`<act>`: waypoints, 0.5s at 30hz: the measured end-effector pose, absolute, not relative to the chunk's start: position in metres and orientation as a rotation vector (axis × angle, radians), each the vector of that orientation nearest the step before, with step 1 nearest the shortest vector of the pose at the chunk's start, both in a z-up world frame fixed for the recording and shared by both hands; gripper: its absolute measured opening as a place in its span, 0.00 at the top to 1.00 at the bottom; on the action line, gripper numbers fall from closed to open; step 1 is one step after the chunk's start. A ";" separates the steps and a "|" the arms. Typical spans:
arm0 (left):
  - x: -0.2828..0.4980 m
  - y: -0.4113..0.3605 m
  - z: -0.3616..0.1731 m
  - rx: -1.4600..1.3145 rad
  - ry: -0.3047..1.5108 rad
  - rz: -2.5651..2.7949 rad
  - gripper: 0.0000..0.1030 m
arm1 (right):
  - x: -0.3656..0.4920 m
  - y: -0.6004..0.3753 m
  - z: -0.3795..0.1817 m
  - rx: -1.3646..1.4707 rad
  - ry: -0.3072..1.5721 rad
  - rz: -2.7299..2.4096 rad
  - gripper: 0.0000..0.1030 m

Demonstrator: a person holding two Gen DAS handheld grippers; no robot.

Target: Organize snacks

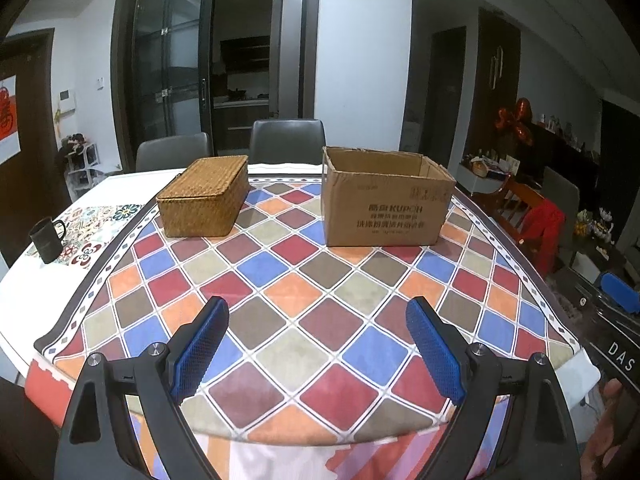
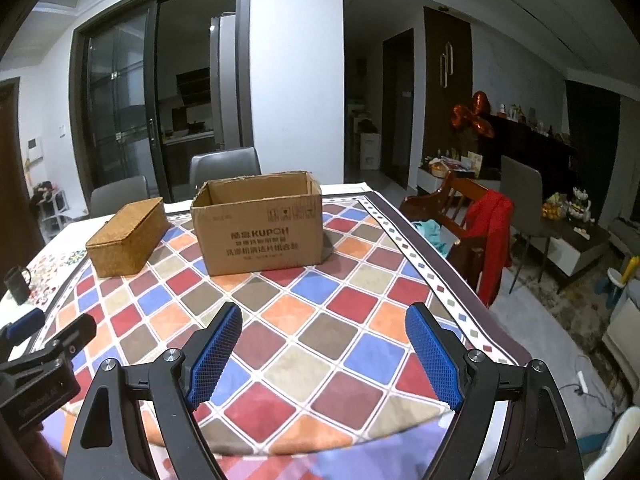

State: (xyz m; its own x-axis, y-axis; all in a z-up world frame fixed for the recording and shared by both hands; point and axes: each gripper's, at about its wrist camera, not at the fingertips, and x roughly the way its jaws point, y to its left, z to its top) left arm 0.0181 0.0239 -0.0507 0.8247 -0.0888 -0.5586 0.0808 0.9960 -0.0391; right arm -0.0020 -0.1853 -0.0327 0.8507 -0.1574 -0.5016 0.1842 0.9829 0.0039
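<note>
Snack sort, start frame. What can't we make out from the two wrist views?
- Wicker basket contents: lid is shut, both views.
- Cardboard box floor: near wall hides it, both views; only upper inner walls show.
- Snacks: none seen in either view.
- Black mug contents: side-on and small, both views.
- Left gripper and right gripper: open, empty.

I logged: woven wicker basket (image 1: 202,196), rough; corrugated cardboard box (image 1: 384,200), matt; smooth checked tablecloth (image 1: 304,312); textured blue rubber pads (image 1: 200,352).
</note>
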 end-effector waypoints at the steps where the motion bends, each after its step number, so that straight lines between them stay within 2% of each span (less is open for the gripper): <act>1: 0.017 0.024 -0.051 -0.013 0.593 -0.090 0.12 | -0.004 -0.185 -0.033 0.053 0.524 -0.181 0.18; 15: 0.002 0.028 -0.050 -0.020 0.579 -0.099 0.12 | -0.021 -0.180 -0.028 0.045 0.503 -0.184 0.18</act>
State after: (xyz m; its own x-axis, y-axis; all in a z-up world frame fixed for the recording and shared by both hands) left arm 0.0024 0.0281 -0.0496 0.8326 -0.0989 -0.5450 0.0876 0.9951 -0.0468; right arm -0.0208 -0.1804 -0.0281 0.8602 -0.1638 -0.4830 0.1859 0.9826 -0.0022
